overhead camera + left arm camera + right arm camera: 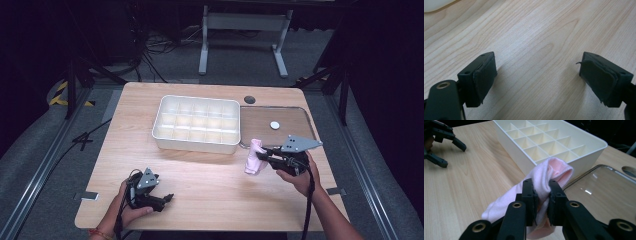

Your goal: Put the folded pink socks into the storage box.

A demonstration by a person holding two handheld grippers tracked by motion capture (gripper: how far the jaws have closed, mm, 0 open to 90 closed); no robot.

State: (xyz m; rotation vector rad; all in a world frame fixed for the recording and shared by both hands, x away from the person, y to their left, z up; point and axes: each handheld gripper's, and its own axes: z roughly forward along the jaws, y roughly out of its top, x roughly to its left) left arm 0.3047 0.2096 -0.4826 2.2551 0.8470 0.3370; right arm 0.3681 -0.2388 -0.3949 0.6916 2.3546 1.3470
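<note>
Pink and soft, the sock (541,185) hangs pinched in the right gripper (263,156), whose jaws clamp its middle so that the cuff end bunches above the pads and the rest droops below. In the high view the sock (255,157) sits off the surface, just in front of the tray's (196,142) near right corner and beside the clear lid (305,120).

What the coming move turns on, as I judge it, is that the tray lies ahead and to the left of the held sock, so the carry goes up over the near wall and into one of the cells. The sock's long axis runs roughly up and down, crosswise to the jaws. The right gripper is much the nearer to the tray; the left gripper (167,198) rests well back toward the near left of the tray, jaws spread and holding nothing, bare wood between the pads (485,77).

No brand, label or writing can be read on the sock, tray or lid, though the high view is coarse.
</note>
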